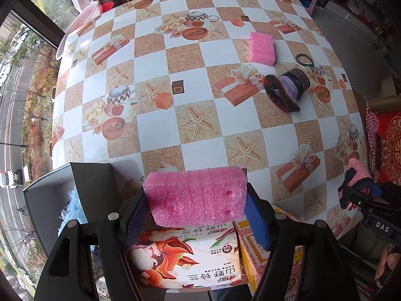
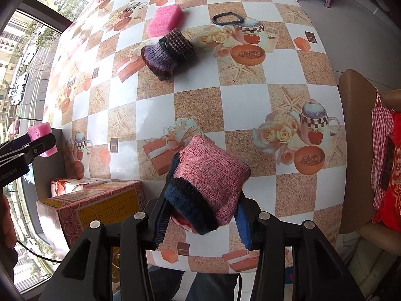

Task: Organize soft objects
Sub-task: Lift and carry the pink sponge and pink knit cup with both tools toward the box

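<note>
Relative to the dark storage box (image 1: 50,195) at the table (image 1: 160,100) edge: the printed carton (image 1: 190,255) beside it may be struck. A pink sponge (image 1: 198,198), clamped in the left hand-held gripper (image 1: 200,215), could slip. A knitted cozy (image 2: 210,183) is squeezed by the right hand-held gripper (image 2: 203,223). Farther off are noted a second sponge (image 1: 262,47), another cozy (image 1: 288,87) and a hair tie (image 1: 304,59).

Left tongs (image 1: 198,200) pointing down, clamped on something pink; right tongs (image 2: 203,213) likewise downward, pinching knitwear.
</note>
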Available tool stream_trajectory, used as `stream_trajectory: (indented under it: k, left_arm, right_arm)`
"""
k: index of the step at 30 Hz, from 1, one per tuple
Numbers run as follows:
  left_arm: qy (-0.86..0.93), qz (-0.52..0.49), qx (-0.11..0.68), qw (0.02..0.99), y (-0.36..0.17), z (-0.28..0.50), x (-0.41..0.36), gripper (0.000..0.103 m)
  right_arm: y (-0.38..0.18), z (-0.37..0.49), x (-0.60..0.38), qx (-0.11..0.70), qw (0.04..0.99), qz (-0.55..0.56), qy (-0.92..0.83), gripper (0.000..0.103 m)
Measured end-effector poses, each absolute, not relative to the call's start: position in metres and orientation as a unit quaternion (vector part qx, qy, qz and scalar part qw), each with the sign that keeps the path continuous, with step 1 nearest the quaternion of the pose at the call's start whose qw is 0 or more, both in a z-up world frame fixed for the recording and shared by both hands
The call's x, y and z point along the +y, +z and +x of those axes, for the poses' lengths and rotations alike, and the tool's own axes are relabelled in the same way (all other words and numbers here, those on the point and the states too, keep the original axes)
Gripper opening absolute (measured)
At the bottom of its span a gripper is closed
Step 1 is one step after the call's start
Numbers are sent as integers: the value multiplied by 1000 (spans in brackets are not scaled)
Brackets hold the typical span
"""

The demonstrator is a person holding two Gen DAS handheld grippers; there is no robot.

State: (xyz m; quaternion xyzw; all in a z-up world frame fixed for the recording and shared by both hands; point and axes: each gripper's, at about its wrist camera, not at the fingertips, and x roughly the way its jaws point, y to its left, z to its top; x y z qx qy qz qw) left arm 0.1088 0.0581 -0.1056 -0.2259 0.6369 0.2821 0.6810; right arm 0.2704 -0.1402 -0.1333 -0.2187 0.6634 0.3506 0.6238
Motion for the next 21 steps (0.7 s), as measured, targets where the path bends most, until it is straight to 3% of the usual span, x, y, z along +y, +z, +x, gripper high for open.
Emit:
stream_trajectory:
  k: [21]
  left_arm:
    - [258, -229, 625, 700, -85, 31, 3, 74]
  right_arm:
    - [-111, 202, -167, 653, 603, -251, 383, 47]
